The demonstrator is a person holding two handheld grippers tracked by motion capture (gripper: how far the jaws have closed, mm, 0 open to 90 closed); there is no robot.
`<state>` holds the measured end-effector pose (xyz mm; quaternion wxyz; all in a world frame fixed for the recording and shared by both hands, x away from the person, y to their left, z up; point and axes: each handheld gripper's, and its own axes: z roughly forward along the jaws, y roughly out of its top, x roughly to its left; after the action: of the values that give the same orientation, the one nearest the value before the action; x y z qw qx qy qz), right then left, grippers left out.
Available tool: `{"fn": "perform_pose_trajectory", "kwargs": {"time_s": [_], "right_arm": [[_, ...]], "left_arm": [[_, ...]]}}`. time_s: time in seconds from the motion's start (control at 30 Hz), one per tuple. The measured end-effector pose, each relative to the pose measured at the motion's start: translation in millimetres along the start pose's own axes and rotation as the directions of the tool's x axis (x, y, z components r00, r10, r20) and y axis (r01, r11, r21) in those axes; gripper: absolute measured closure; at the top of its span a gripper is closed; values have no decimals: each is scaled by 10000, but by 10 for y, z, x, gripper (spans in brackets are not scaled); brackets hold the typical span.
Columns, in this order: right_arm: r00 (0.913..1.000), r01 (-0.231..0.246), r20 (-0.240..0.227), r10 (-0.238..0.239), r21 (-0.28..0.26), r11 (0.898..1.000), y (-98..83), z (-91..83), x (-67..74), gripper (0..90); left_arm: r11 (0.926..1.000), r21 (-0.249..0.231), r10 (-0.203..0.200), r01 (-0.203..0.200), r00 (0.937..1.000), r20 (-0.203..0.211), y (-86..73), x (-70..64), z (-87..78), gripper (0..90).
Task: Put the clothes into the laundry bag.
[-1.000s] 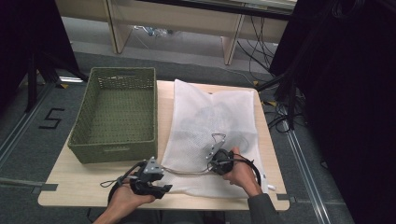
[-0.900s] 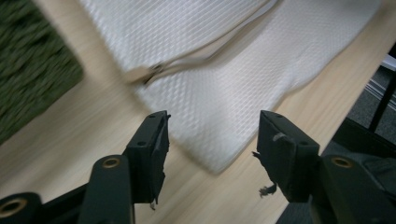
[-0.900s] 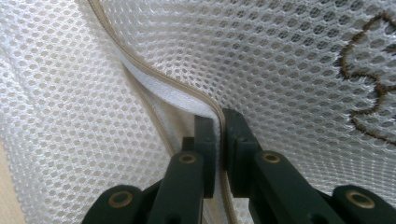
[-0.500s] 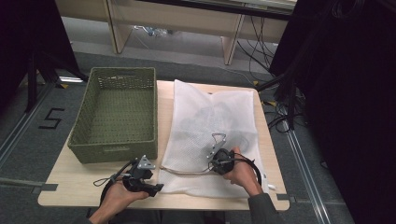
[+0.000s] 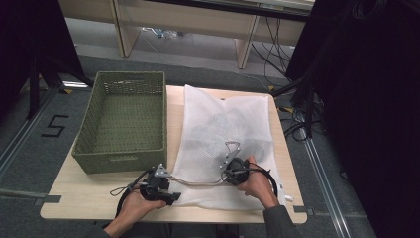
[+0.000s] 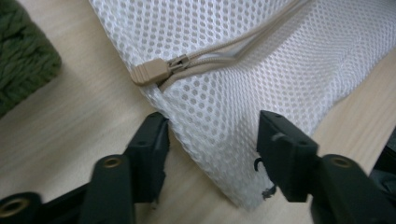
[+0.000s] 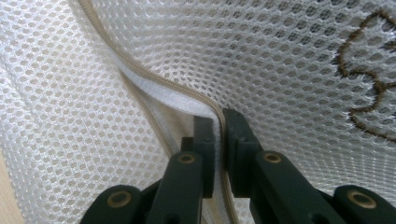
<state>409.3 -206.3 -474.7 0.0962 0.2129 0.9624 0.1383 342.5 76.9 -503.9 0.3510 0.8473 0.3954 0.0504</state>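
A white mesh laundry bag [image 5: 223,119] lies flat on the wooden table [image 5: 79,198], with dark items showing through it. Its beige zip runs along the near part. My left gripper [image 5: 172,196] is at the bag's near-left corner. Its jaws have just been closing and stand open [image 6: 212,130] astride that corner of the mesh [image 6: 219,116], without pinching it. The beige zip pull [image 6: 150,71] lies just beyond them. My right gripper [image 5: 224,178] is shut [image 7: 218,123] on the zip edge of the bag [image 7: 261,56].
A green woven basket [image 5: 130,74] stands empty on the table's left half, with its near corner [image 6: 23,60] close to my left gripper. Brown stitching [image 7: 364,93] shows through the mesh. Cables and shelving legs lie on the floor beyond the table.
My left gripper has shifted slightly at the bag's near-left corner and sunk toward the table. The right gripper has stayed put on the zip edge.
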Motion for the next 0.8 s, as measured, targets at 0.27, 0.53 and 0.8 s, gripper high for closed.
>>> {"fn": "perform_pose_trajectory", "kwargs": {"time_s": [0.27,0.53,0.8], "right_arm": [[10000,-16,9,16,31,10000,-12,4,-18,851],[9993,-363,4,363,-23,9993,-7,-9,-9,799],[9981,135,604,-108,-452,9989,44,-83,102,710]], "left_arm": [[9984,-513,229,-219,9996,187,-5,-40,22,647],[9951,-869,469,-472,9989,-61,27,-84,-33,769],[9894,-1431,265,-237,9995,177,100,-77,-121,822]]}}
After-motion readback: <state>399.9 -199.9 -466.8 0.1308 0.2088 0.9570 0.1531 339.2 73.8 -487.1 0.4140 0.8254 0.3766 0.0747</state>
